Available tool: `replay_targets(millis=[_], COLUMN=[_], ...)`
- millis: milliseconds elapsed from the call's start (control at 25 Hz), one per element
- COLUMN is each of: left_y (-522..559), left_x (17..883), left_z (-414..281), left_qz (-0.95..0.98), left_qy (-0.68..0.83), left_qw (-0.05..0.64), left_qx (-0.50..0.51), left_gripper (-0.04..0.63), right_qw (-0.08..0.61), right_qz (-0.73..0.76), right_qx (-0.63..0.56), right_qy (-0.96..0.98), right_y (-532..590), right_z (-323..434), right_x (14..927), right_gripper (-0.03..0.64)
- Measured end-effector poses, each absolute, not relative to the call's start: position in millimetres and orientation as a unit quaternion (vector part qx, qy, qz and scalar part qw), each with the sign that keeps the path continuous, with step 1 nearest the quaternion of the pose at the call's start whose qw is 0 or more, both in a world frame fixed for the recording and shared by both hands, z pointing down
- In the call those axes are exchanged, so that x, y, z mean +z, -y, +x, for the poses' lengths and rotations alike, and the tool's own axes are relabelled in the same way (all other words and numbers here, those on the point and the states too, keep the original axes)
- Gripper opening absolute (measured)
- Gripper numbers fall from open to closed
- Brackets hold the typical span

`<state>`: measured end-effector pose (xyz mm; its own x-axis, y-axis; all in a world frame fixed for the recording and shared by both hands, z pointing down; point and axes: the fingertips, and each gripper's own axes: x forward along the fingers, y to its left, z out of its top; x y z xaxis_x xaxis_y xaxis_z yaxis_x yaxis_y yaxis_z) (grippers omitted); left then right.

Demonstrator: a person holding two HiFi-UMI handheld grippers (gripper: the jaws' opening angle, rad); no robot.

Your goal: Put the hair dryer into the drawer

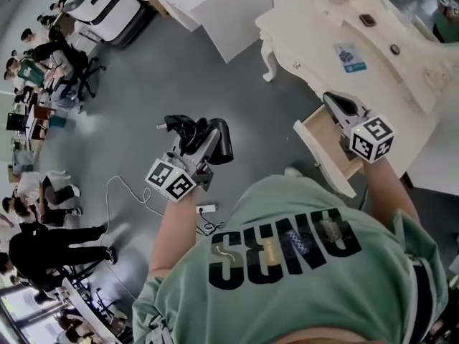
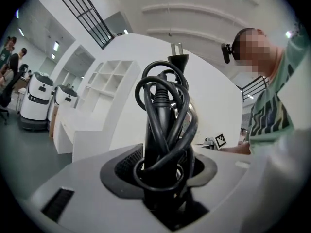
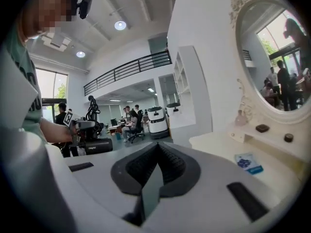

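The bench stands ahead of the right hand-held gripper. Its drawer is pulled open just below that gripper's tip, though I cannot tell whether the tip touches it. The dryer is in the left hand-held gripper, well apart from the drawer and across the person's body from the right one. The left jaws are clamped on the part of the dryer wound with the cord, likely the handle, and the plug sticks up beyond them. The right jaws are pressed together with nothing between them. The step in hand looks to be carrying the dryer to the drawer. To do it well, keep the left clamp firm so the loops do not slip, and bring the dryer over the opening. Draw the right hand-held gripper aside, or use it to steady the drawer front. Lay the barrel along the drawer's length and let go only once it rests on the bottom, with cord and plug inside the rim so they cannot snag when the drawer closes. By count there are one bench, one open drawer, one dryer, two hand-held grippers, one cord and one plug. On the bench top beyond the right hand-held gripper lie one blue card and two small dark items.
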<state>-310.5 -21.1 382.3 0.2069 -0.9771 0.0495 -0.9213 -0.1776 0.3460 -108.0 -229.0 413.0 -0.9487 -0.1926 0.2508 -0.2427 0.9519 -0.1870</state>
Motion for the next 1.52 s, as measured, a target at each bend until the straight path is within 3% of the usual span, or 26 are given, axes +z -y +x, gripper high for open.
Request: replay_targets(millis=[480, 880, 1240, 1520], left_y=[224, 278, 268, 247], left_x=[458, 593, 738, 796], left_z=[-126, 43, 91, 108], left_qz=[0.905, 0.947, 0.891, 0.824], left_qy=[0.396, 0.180, 0.050, -0.026], left_qw=[0.143, 0.110, -0.018, -0.109], left_qx=[0.063, 0.241, 0.451, 0.555], left_gripper=[0.207, 0.207, 0.207, 0.207], right_qw=[0.108, 0.107, 0.115, 0.117], right_qz=[0.327, 0.450, 0.503, 0.517], right_qx=[0.170, 0.221, 0.263, 0.285], right_qy=[0.923, 0.859, 0.815, 0.799], right_y=[314, 318, 308, 298], right_z=[117, 266, 337, 358], right_x=[471, 527, 584, 606], right_gripper=[-0.006, -0.006, -0.006, -0.006])
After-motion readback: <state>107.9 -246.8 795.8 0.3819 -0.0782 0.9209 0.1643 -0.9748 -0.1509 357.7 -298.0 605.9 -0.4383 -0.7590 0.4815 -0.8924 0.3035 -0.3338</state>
